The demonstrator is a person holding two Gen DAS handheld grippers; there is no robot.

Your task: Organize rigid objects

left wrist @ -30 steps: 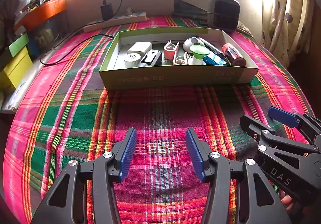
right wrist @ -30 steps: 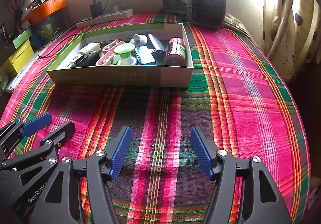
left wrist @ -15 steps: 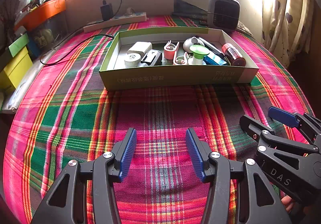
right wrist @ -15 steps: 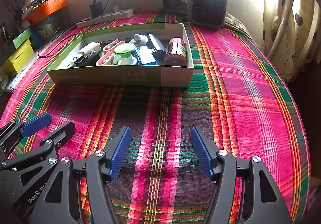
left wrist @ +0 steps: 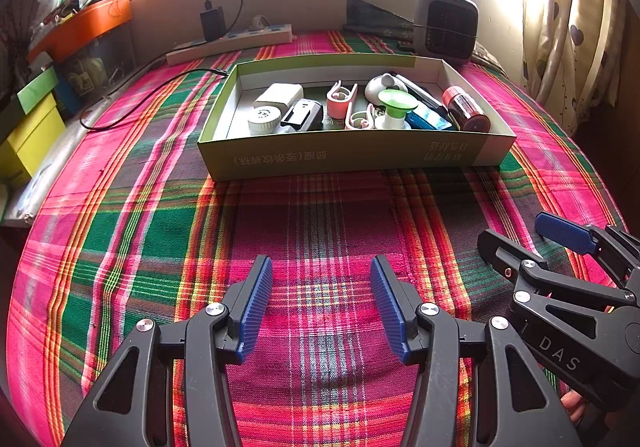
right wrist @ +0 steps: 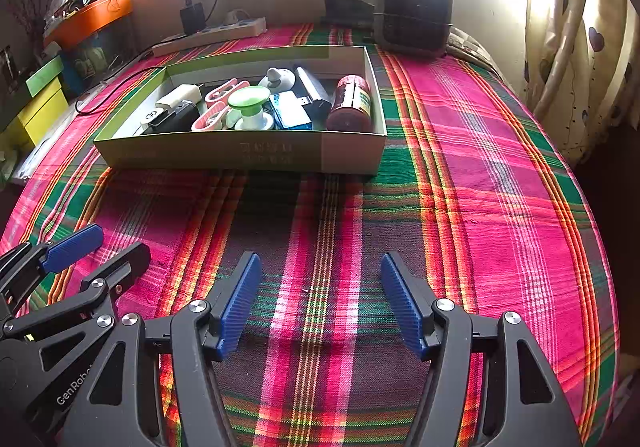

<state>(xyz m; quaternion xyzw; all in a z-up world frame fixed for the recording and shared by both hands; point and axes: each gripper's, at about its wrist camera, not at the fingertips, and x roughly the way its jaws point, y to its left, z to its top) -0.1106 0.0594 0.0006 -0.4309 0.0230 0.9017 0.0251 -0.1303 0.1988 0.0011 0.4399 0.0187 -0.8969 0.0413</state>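
Nearest the viewer, two black hand-held grippers with ribbed blue pads hover side by side over a bed covered in a pink, green and orange plaid cloth (left wrist: pixel 320 231). The left gripper (left wrist: pixel 320 303) has its jaws apart with nothing between them; the right gripper (right wrist: pixel 320 299) likewise stands wide and empty (each shows at the edge of the other's view). The cloth around and ahead of them carries no loose items.

Further off, in the middle of the bed, sits a shallow green-and-white cardboard box (left wrist: pixel 352 159). Inside it lie the small rigid objects: a white rectangular charger (left wrist: pixel 279 97), a round white cap (left wrist: pixel 263 120), a black clip-like device (left wrist: pixel 303 115), pink plastic clips (left wrist: pixel 341 103), a green-topped white plunger-shaped piece (left wrist: pixel 396 109), a blue packet (left wrist: pixel 428 120) and a dark red bottle on its side (left wrist: pixel 466 113).

Beyond the box stand a white power strip (left wrist: pixel 230 45) and a small grey heater (left wrist: pixel 446 27) by the wall.

Judging by this, the gathering appears finished; at most, tidying within the box remains.
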